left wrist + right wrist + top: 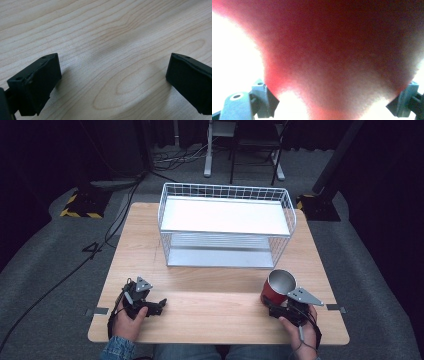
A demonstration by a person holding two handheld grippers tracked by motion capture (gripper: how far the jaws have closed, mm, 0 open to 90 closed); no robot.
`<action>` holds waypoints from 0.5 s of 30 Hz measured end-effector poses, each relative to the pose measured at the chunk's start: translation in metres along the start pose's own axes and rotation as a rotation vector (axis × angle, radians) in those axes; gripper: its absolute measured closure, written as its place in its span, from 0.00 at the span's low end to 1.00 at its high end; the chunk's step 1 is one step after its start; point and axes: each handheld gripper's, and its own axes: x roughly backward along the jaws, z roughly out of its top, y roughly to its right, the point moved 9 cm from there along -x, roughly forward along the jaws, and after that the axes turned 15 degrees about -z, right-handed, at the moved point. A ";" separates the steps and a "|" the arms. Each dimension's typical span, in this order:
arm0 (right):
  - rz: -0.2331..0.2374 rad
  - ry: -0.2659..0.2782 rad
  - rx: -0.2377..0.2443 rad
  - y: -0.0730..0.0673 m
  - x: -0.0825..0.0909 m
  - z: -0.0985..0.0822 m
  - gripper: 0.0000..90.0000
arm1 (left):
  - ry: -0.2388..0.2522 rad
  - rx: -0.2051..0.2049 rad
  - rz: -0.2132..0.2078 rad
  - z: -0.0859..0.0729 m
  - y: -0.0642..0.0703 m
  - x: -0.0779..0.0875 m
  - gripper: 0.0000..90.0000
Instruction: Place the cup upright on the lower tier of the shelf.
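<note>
A red cup (pixel 276 288) with a shiny metal inside stands tilted near the table's front right, its mouth facing up and toward the back. My right gripper (pixel 272 306) is shut on its lower part. In the right gripper view the cup (pixel 337 50) is a red blur spanning the gap between the jaws of my right gripper (pixel 334 103). My left gripper (pixel 160 306) rests low at the front left, pointing right. In the left gripper view my left gripper (pixel 113 82) stands open, and bare wood lies between its black fingers (pixel 37 82).
A white wire basket (pixel 165 200) with a white shelf panel stands at the back middle of the wooden table (pixel 215 307). Cables, stands and a chair sit on the grey floor beyond the table.
</note>
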 end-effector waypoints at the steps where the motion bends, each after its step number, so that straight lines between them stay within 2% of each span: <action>1: 0.001 0.002 0.000 0.000 0.000 0.000 0.18 | 0.000 0.000 0.000 0.000 0.000 0.000 0.00; 15: -0.002 0.039 -0.004 -0.001 0.002 0.004 0.18 | 0.000 0.000 0.000 0.000 0.000 0.000 0.00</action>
